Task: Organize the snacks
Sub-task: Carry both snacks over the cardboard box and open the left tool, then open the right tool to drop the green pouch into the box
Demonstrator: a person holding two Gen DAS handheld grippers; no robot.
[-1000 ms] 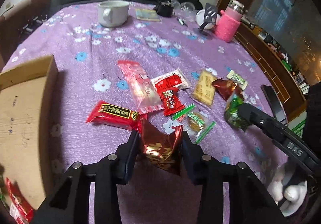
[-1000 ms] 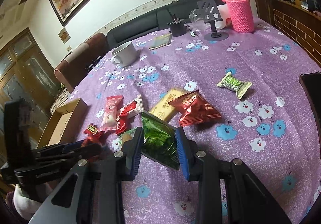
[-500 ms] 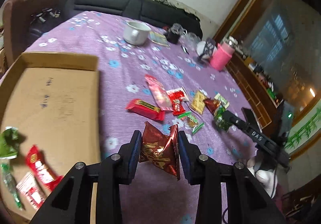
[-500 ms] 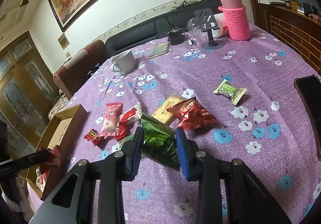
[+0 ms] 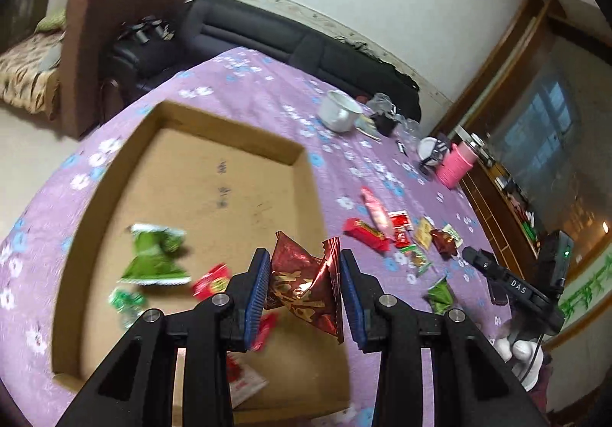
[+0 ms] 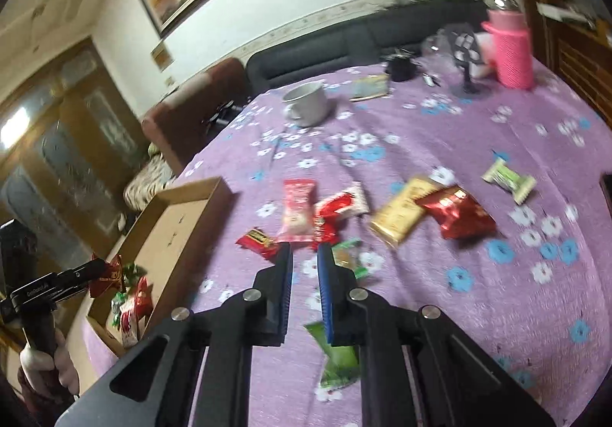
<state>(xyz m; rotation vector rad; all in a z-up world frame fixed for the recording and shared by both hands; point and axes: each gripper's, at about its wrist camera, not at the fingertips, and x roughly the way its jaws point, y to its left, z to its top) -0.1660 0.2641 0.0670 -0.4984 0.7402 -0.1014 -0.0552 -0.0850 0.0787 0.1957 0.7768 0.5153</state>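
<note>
The left gripper point(image 5: 302, 287) is pinching a red foil snack point(image 5: 306, 287) above the cardboard box point(image 5: 214, 174); best to release it low, towards 10 o'clock. The right gripper point(image 6: 305, 283) is closing narrow and empty, a green packet point(image 6: 338, 358) lying on the counter point(image 6: 440, 144) below it at 5 o'clock.

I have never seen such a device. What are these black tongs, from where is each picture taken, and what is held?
A person holds a two-finger tool in each hand, and a camera on each tool looks along its fingers. One picture comes from the left gripper, the other from the right gripper. The left gripper pinches a red packet above a box with some snacks in it. The right gripper's jaws are closing with nothing between the pads; a green packet shows under one finger. More snacks, a mug and a pink bottle are on the purple cloth.
</note>
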